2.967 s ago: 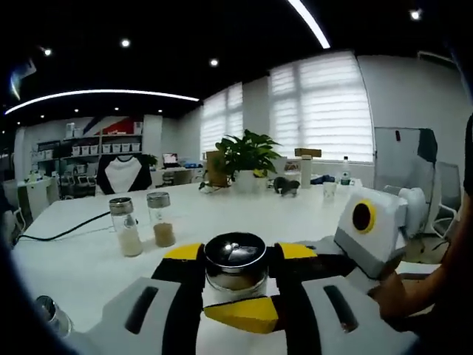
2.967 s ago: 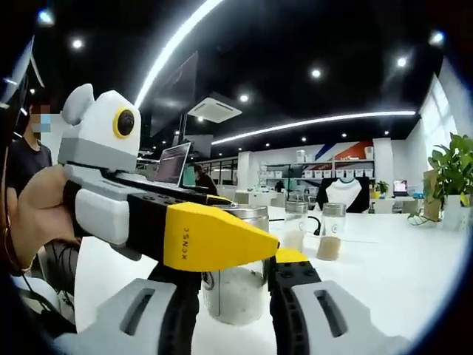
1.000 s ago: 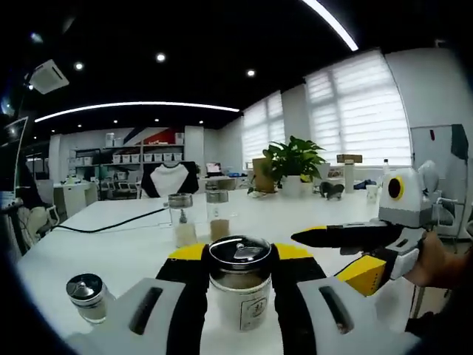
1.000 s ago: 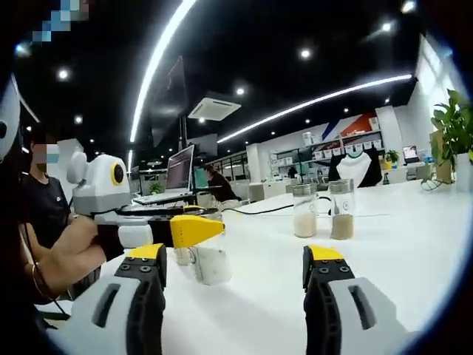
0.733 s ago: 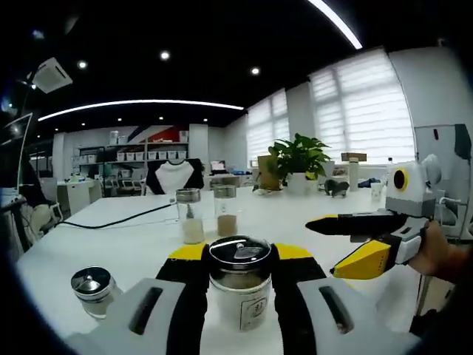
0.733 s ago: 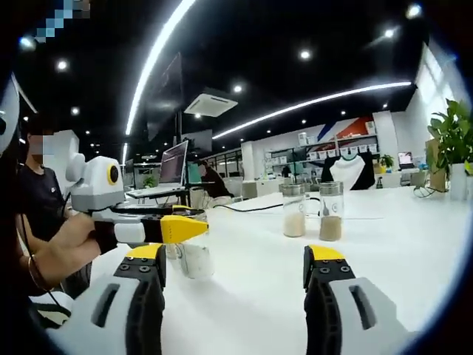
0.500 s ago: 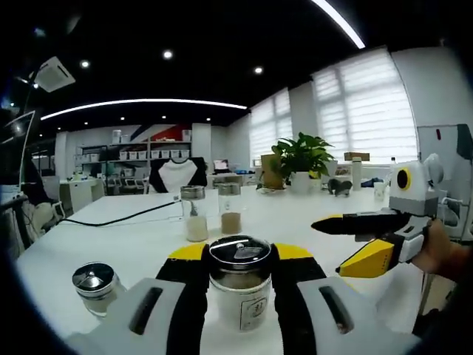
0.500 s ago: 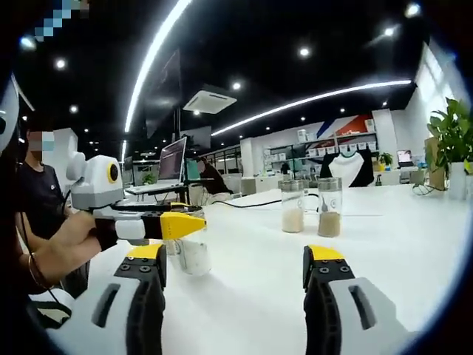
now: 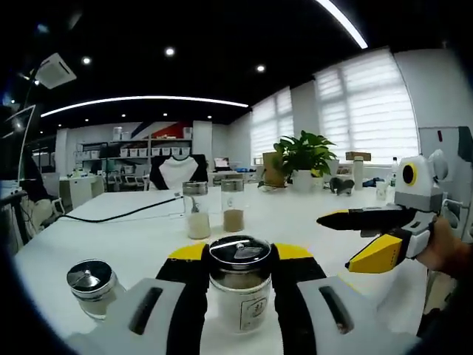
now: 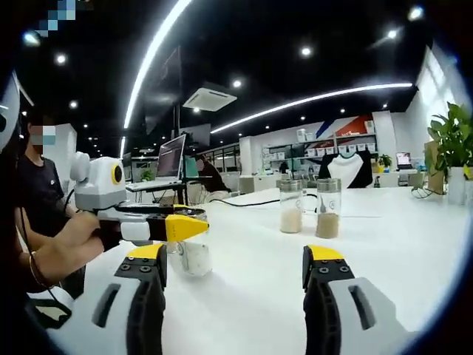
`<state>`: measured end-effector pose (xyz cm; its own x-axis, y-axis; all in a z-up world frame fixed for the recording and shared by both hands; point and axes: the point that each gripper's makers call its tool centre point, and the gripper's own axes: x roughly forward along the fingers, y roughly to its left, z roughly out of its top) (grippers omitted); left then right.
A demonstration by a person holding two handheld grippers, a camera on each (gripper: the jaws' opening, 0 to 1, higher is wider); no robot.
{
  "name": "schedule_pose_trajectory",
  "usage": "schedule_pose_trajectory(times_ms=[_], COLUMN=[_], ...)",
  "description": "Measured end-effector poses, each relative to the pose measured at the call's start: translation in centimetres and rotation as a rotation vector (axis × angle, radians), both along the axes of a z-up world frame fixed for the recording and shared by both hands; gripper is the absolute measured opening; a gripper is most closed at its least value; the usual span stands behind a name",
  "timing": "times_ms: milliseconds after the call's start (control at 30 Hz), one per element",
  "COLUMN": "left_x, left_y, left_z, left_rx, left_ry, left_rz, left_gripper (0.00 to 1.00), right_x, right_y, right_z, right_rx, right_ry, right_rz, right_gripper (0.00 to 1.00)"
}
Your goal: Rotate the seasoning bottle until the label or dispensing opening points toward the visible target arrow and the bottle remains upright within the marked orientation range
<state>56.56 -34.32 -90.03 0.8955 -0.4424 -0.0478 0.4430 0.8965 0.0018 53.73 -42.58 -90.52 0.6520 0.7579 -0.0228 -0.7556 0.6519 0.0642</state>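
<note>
Seasoning bottle (image 9: 238, 285) upright on the white table (image 9: 140, 237), metal cap up, pinched between the jaws of the left gripper (image 9: 236, 260). Seen again in the right gripper view (image 10: 191, 255), clamped by the left gripper (image 10: 181, 225) held level by a hand (image 10: 70, 240) with forearm stretched out from the left. Right gripper (image 10: 234, 259) spread wide, nothing between its jaws; in the left gripper view (image 9: 362, 237) held out level, off to the bottle's side, apart from it. Three more bottles counted: a pair of tall glass shakers (image 9: 214, 208) standing side by side farther back, one short capped jar (image 9: 90, 287) near the left jaw. One potted plant (image 9: 303, 157) at the far end.

Open office: desks, laptop (image 10: 171, 158), shelving (image 9: 133, 154)
</note>
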Motion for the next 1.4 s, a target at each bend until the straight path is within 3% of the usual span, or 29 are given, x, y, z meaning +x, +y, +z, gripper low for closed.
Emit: schedule_pose_trajectory(times_ms=[333, 1400], left_x=[0.3, 0.6], left_y=[0.2, 1.2], left_z=[-0.4, -1.2], left_rx=[-0.009, -0.016], left_ry=[0.009, 0.007], left_rz=[0.004, 0.031], left_gripper=[0.34, 0.34], right_x=[0.2, 0.4], right_y=[0.1, 0.4], right_z=[-0.3, -0.2], right_rx=[-0.039, -0.042], right_ry=[-0.013, -0.011], right_rz=[-0.003, 0.014], right_gripper=[0.72, 0.73])
